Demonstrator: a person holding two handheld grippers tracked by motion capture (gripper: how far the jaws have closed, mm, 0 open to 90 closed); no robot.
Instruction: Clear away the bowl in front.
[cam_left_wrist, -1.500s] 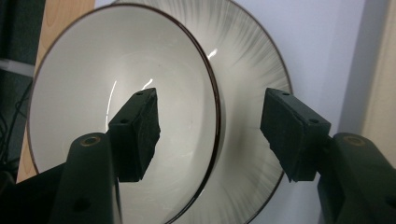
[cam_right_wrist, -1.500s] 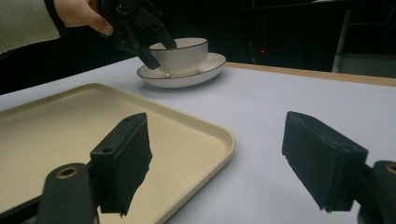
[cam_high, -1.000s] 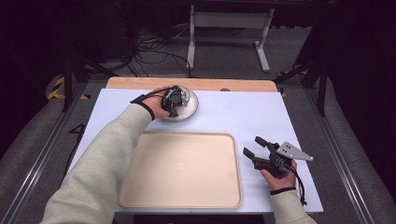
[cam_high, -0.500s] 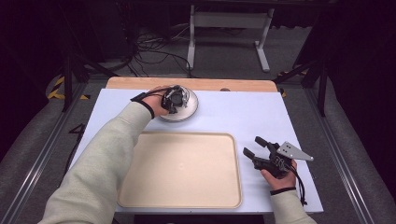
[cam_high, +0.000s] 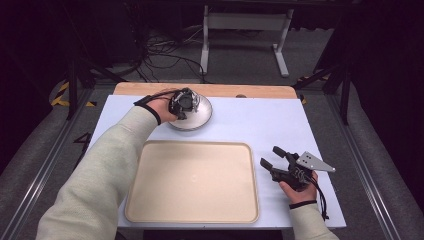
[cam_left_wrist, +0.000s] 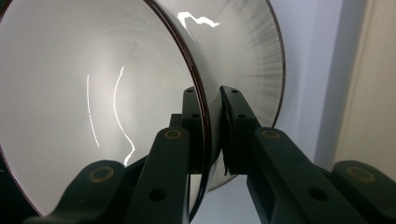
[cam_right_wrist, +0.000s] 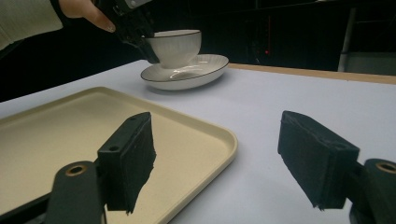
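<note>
Gripping the cup (cam_right_wrist: 173, 46) by its rim, the left gripper (cam_high: 181, 104) has its jaws closed tight on the wall: one pad inside the cup, one outside, as the left gripper view shows with the rim (cam_left_wrist: 201, 116) sandwiched between them. Jaws have just been closing, with the cup wall between them.

Cup location: at 12 o'clock on the table, toward the far edge, left of center. It sits over the saucer (cam_right_wrist: 205, 70). In the right gripper view the cup base looks at or just above the saucer well; can't tell whether it touches. Cup is upright, white with a dark rim line; saucer matches.

Right gripper (cam_high: 274, 161) rests at 4 o'clock on the table (cam_high: 280, 125), held in the person's right hand (cam_high: 300, 185). Jaws wide open, nothing between the pads (cam_right_wrist: 128, 158). It points toward 10 o'clock, facing the cup across the tray corner.

Tray (cam_high: 150, 200): beige, rectangular, rounded corners, at 6 o'clock, near edge of the table. The saucer is just beyond the tray's far edge, apart from it. Right gripper is just beside the tray's right rim, not touching.
</note>
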